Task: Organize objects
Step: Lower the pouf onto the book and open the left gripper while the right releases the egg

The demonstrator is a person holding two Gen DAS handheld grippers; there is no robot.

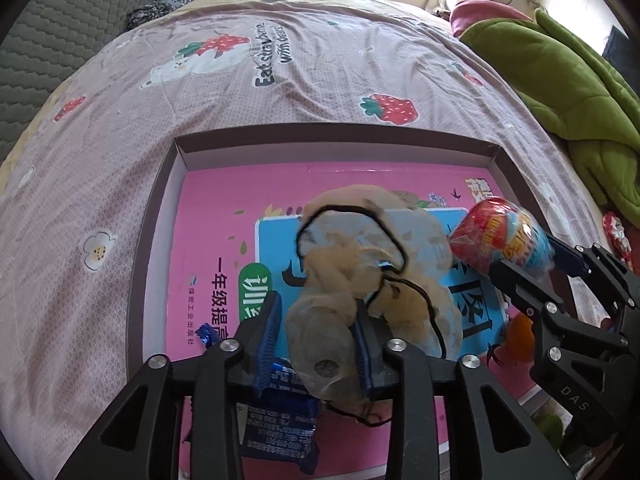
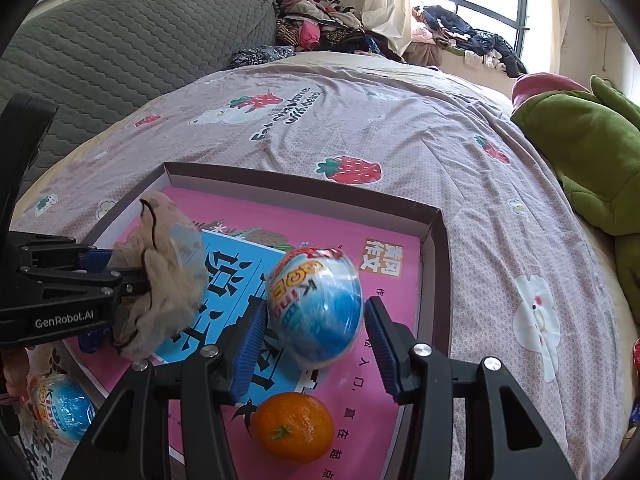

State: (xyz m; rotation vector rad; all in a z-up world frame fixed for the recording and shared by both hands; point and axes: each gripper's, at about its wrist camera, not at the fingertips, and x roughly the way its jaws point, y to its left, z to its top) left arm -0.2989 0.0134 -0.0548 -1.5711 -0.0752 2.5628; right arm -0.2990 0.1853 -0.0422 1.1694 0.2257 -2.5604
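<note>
A brown shallow box (image 1: 160, 216) (image 2: 434, 248) lies on the bed with a pink book (image 1: 224, 216) (image 2: 384, 320) inside. My left gripper (image 1: 316, 340) (image 2: 136, 276) is shut on a beige mesh pouch with a black cord (image 1: 360, 264) (image 2: 168, 276), held above the book. My right gripper (image 2: 316, 340) (image 1: 532, 256) grips a foil-wrapped toy egg (image 2: 316, 308) (image 1: 500, 236) over the box's right side. An orange (image 2: 294, 426) (image 1: 520, 338) rests on the book below the egg. A blue snack packet (image 1: 280, 412) lies under the left gripper.
A second toy egg (image 2: 60, 406) lies outside the box at the left. A green blanket (image 1: 568, 92) (image 2: 588, 152) is bunched at the right. A grey quilted sofa (image 2: 120, 56) and clothes piles (image 2: 320, 28) stand beyond the strawberry bedsheet (image 1: 280, 80).
</note>
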